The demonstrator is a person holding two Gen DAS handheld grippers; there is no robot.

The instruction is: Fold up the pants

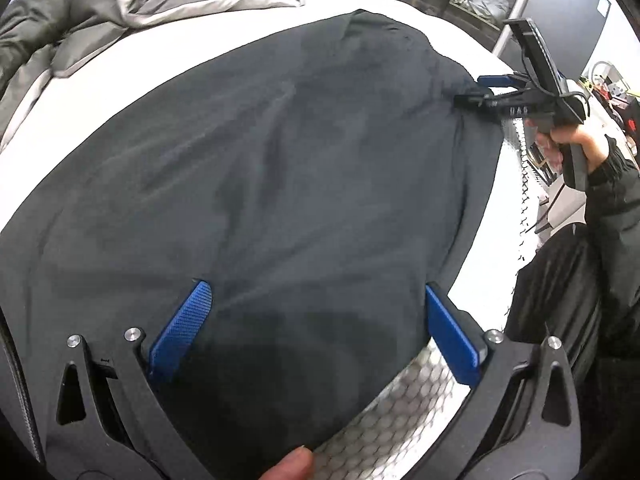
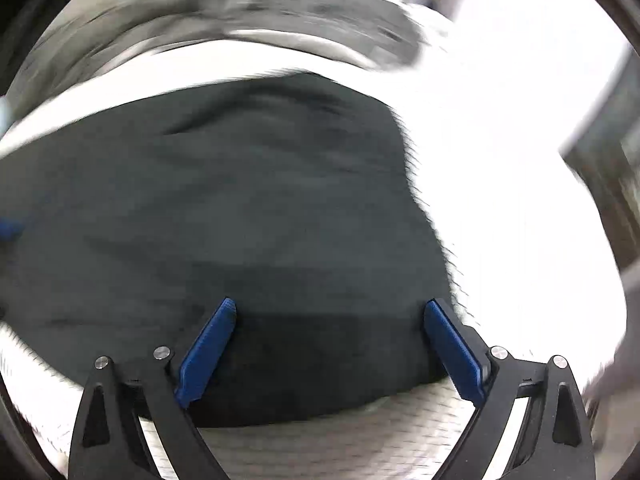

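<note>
Dark grey pants (image 1: 280,168) lie spread flat on a white table (image 1: 132,80). My left gripper (image 1: 316,286) hovers over their near edge, its blue pads (image 1: 184,328) wide apart and open, with cloth below them but nothing pinched. At the pants' far right edge a hand holds my right gripper (image 1: 468,90). The blurred right wrist view shows that gripper (image 2: 330,312) open too, its blue pads (image 2: 208,352) spread over the near edge of the pants (image 2: 240,200) without pressing on the fabric.
A grey padded garment (image 1: 120,8) lies bunched at the table's far left. A honeycomb-patterned mat (image 1: 400,400) covers the near edge of the table. A dark sleeve (image 1: 612,200) and black cloth fill the right side. A fingertip (image 1: 292,464) shows at the bottom.
</note>
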